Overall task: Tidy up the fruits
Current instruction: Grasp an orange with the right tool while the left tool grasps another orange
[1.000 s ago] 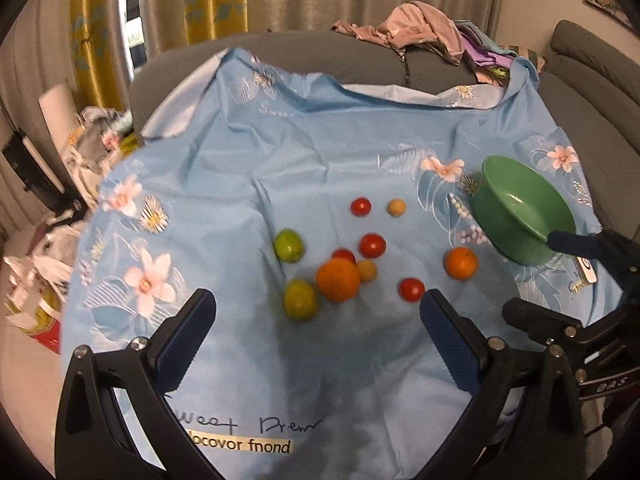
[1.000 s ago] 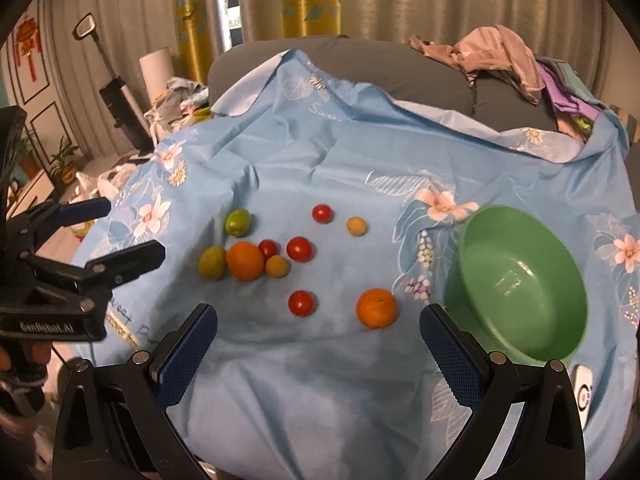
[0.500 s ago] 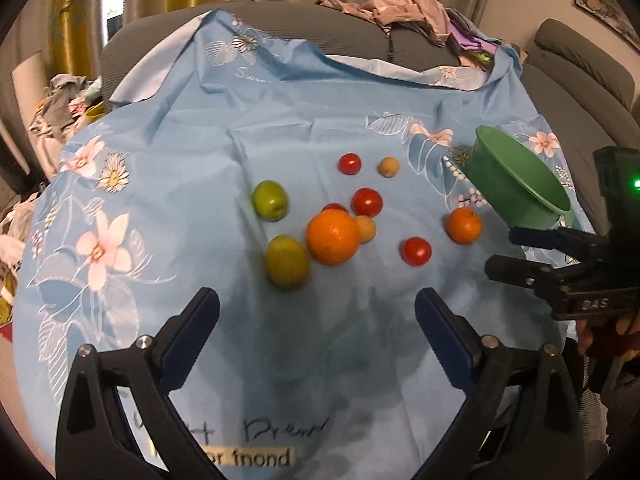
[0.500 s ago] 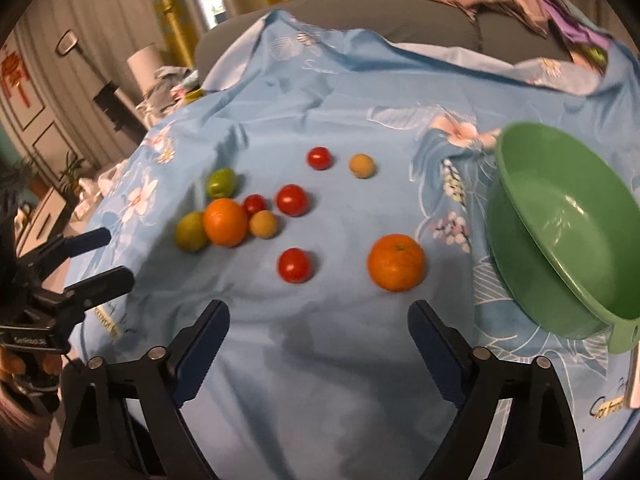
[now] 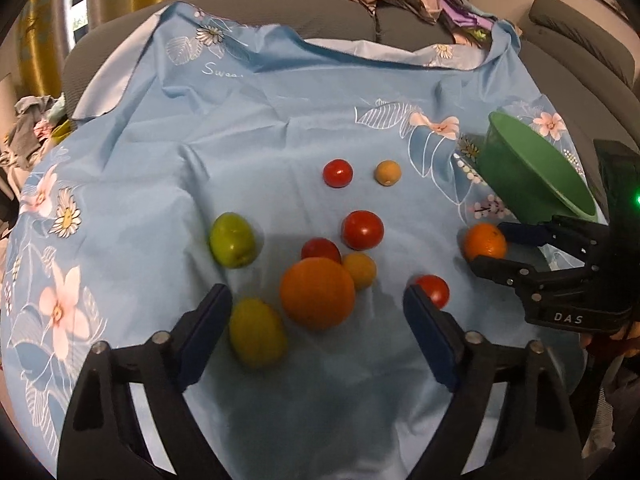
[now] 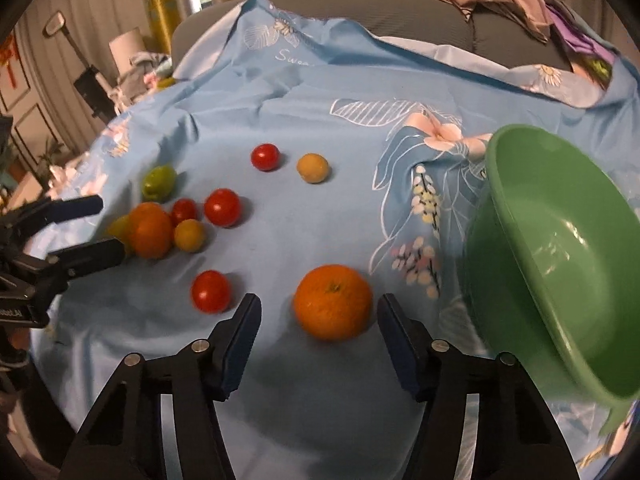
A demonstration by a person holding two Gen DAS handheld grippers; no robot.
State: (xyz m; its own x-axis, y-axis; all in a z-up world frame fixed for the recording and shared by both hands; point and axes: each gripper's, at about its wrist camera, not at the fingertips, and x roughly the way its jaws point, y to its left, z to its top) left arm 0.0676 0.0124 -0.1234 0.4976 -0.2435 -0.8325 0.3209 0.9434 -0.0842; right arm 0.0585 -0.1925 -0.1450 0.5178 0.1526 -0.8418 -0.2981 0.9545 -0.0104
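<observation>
Left claw (image 5: 316,316) spread wide, empty; big orange (image 5: 317,293) just ahead between its fingers. Right claw (image 6: 318,318) also spread, empty; small orange (image 6: 333,307) sits between its fingertips on blue cloth (image 6: 320,100), green bowl (image 6: 560,248) just right. Right nearer bowl.

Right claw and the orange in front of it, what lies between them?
Only bare blue cloth, seen from the right wrist. The open right claw sits just short of the orange, not touching.

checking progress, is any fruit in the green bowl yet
No, the green bowl is empty inside; the orange and the other fruit lie on the cloth.
</observation>
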